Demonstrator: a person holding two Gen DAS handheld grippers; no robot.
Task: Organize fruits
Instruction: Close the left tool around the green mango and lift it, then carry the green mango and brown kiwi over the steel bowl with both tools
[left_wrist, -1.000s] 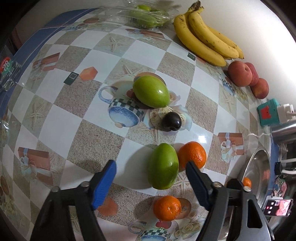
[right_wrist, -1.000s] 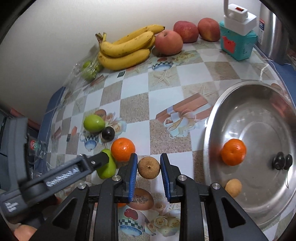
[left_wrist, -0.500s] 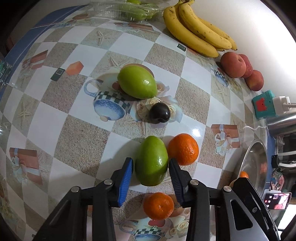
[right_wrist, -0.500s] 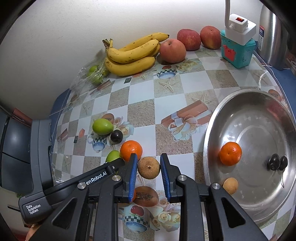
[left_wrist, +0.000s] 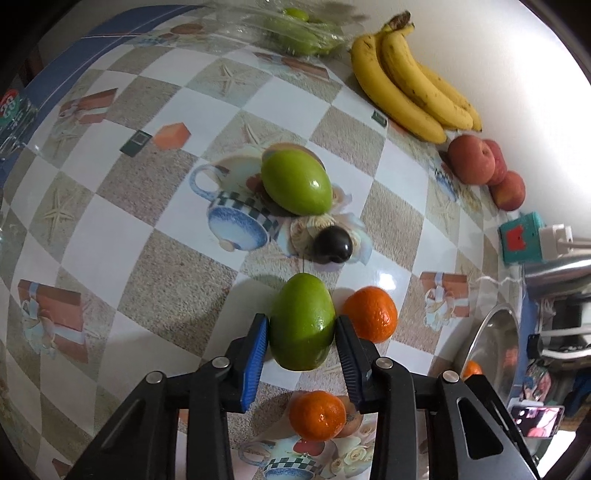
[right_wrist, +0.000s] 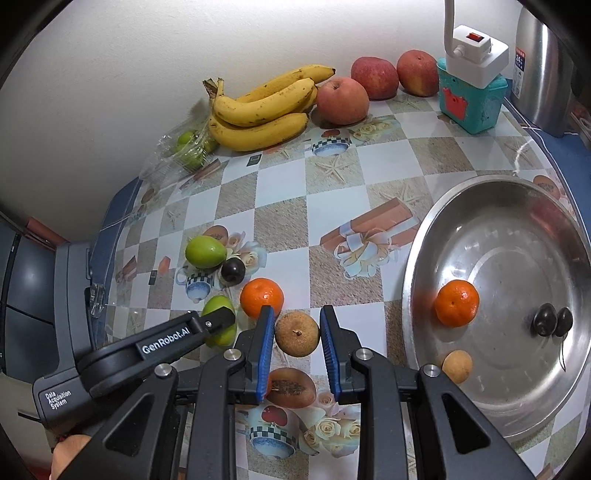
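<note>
Beside the steel tray (right_wrist: 413, 280), with bare cloth left of it, your left gripper (left_wrist: 301, 341), wide a second earlier, had clamped the green mango (left_wrist: 302, 321) against the tangerine (left_wrist: 371, 314), while your right gripper (right_wrist: 297, 334) stayed pinched on the brown fruit (right_wrist: 297, 333).

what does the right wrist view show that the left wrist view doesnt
Right wrist only: the brown fruit between the right gripper fingers, and the steel tray interior holding an orange, two dark fruits and a small tan fruit. Left wrist only: a second loose orange below the left gripper. Both: the gripped green mango, bananas, apples.
</note>
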